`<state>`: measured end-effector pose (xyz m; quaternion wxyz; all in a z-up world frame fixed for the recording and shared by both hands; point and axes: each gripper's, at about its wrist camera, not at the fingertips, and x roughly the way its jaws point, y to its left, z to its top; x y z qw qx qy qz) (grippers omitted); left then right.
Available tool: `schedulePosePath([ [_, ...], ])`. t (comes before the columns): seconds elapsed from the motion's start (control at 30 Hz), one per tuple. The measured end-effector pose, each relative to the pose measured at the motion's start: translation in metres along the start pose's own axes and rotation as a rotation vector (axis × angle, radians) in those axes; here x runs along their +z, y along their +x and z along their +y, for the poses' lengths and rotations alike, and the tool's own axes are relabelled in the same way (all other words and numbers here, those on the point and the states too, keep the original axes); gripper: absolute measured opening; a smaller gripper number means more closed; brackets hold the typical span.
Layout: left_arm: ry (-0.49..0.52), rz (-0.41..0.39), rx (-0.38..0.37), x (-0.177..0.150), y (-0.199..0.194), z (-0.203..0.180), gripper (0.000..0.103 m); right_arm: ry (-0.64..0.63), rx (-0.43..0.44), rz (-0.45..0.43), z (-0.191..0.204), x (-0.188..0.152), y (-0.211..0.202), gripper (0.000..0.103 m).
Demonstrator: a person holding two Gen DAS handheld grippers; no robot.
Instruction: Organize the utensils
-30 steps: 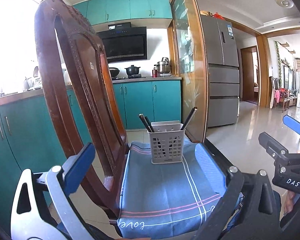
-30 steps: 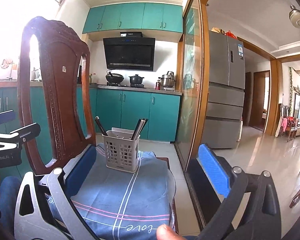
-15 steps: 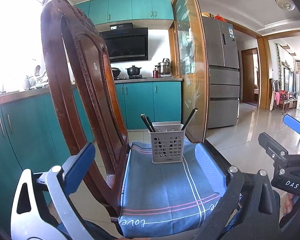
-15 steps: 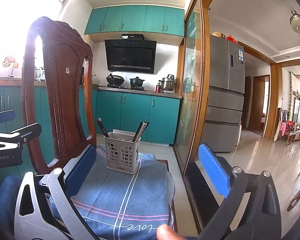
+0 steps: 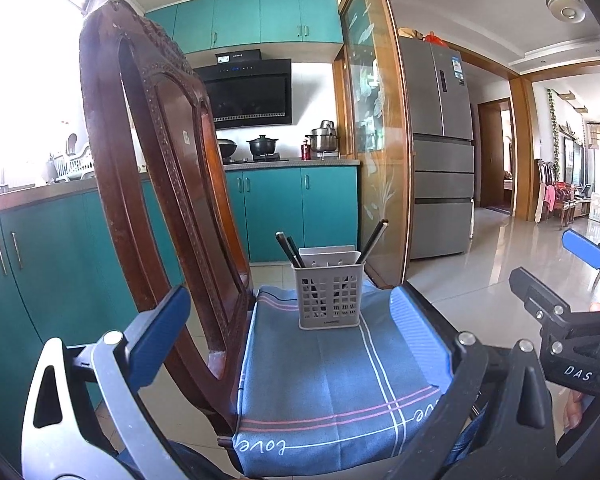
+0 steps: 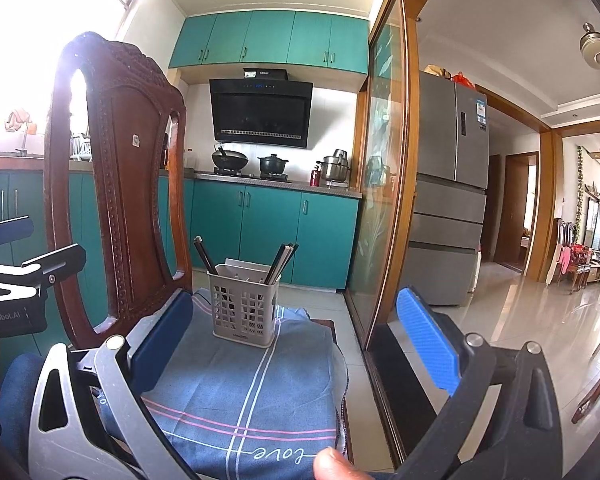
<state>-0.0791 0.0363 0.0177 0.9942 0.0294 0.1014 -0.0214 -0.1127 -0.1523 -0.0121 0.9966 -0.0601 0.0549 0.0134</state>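
A grey slotted utensil basket (image 5: 329, 289) (image 6: 244, 307) stands upright on a blue cloth (image 5: 340, 380) (image 6: 244, 392) spread over a wooden chair seat. Dark chopsticks (image 5: 374, 240) (image 6: 282, 262) lean out of it at the left and right corners. My left gripper (image 5: 288, 332) is open and empty, held back from the basket near the cloth's front edge. My right gripper (image 6: 292, 336) is also open and empty, at about the same distance. Each gripper shows at the edge of the other's view.
The carved chair back (image 5: 152, 168) (image 6: 116, 184) rises at the left of the seat. A glass sliding door (image 6: 384, 184) stands at the right, teal cabinets (image 5: 296, 208) and a stove behind, a refrigerator (image 5: 440, 152) beyond. A fingertip (image 6: 332, 464) shows at the bottom.
Both cameras have tilted or risen slightly, so the chair and basket sit a little lower in view. The basket, chopsticks and cloth have not moved, and both grippers stay open.
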Motion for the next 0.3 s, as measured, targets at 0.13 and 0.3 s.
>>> schedulePosePath([
  [0.13,-0.007,0.038,-0.004,-0.003,0.01,-0.001,0.099,0.012,-0.007,0.047,-0.002,-0.003,0.014,0.1],
  [0.3,-0.044,0.149,-0.028,-0.011,0.04,-0.001,0.099,0.081,0.012,0.251,-0.013,-0.024,0.082,0.1],
])
